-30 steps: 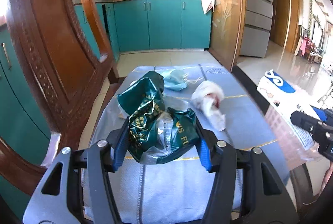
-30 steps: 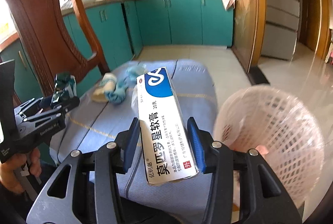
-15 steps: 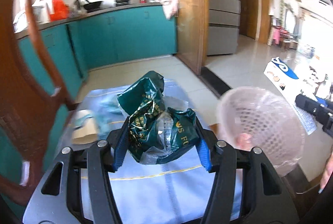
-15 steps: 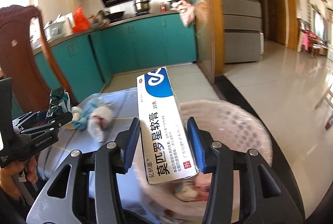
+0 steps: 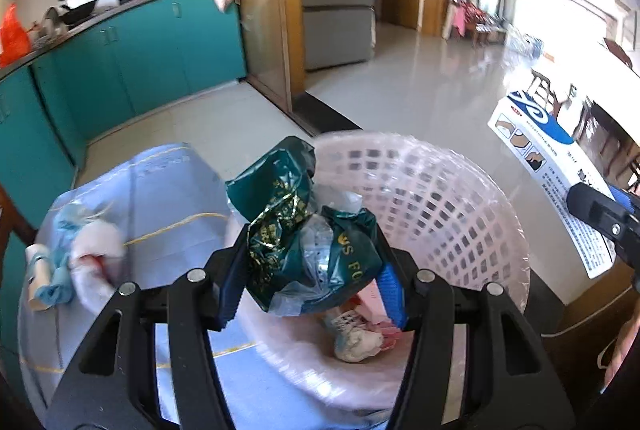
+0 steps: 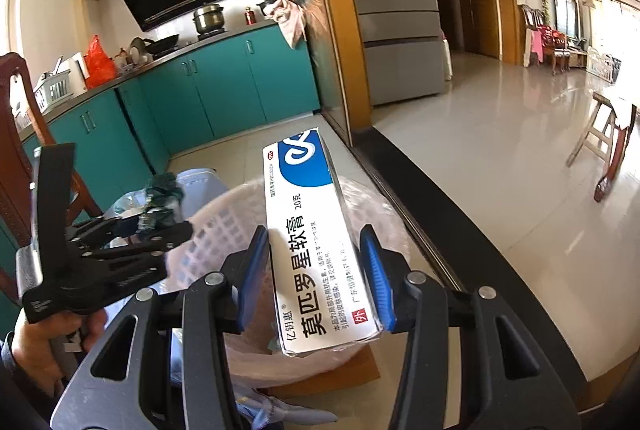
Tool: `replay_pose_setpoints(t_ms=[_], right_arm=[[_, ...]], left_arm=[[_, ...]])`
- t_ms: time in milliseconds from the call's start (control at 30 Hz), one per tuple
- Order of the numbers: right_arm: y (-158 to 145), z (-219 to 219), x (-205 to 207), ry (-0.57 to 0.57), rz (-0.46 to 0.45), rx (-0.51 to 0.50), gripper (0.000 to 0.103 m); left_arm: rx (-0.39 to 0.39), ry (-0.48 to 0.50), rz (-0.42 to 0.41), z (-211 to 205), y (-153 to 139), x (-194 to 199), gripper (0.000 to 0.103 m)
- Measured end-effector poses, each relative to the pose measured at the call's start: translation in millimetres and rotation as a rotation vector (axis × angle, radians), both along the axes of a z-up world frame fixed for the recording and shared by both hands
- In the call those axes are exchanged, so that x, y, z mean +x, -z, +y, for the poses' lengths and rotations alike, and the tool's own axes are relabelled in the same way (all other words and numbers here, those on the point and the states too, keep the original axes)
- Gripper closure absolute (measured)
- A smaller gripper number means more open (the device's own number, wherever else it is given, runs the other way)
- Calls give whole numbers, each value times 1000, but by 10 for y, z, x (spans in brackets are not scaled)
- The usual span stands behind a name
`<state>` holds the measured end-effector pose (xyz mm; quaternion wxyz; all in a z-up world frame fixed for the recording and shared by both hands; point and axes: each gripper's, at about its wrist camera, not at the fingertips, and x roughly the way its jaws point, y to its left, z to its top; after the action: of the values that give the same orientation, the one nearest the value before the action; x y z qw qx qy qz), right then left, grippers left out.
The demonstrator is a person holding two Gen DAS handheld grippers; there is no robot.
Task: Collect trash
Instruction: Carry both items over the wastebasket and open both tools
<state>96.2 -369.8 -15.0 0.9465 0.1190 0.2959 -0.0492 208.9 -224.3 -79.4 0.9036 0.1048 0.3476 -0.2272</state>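
The left gripper (image 5: 310, 270) is clamped on a crumpled green wrapper (image 5: 296, 226), which hangs over the near rim of the pink mesh basket (image 5: 452, 206); the basket's open mouth lies from about twelve to two o'clock of the pads, with earlier scraps visible at its bottom. The right gripper (image 6: 316, 278) pinches a white-and-blue ointment box (image 6: 312, 238) across its narrow width, the box's long axis running away from the fingers toward twelve o'clock and its far end over the basket (image 6: 224, 226). Both loads appear to sit above the opening, so the drop likely turns on the wrapper clearing the near rim; the left tool looks nearer the basket's centre. At nine o'clock in the left view, a tissue wad (image 5: 96, 254) and a blue mask (image 5: 56, 278) lie on the blue cloth (image 5: 160, 190), uncollected.
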Motion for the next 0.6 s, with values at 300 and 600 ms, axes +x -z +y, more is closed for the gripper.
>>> replay_pose_setpoints(t_ms=[300, 600], right_arm=[[57, -17, 52, -2, 14, 7, 56], [165, -62, 228, -20, 50, 32, 55]], left_arm=[[19, 74, 75, -289, 159, 111, 39], [9, -93, 20, 278, 42, 166, 18]])
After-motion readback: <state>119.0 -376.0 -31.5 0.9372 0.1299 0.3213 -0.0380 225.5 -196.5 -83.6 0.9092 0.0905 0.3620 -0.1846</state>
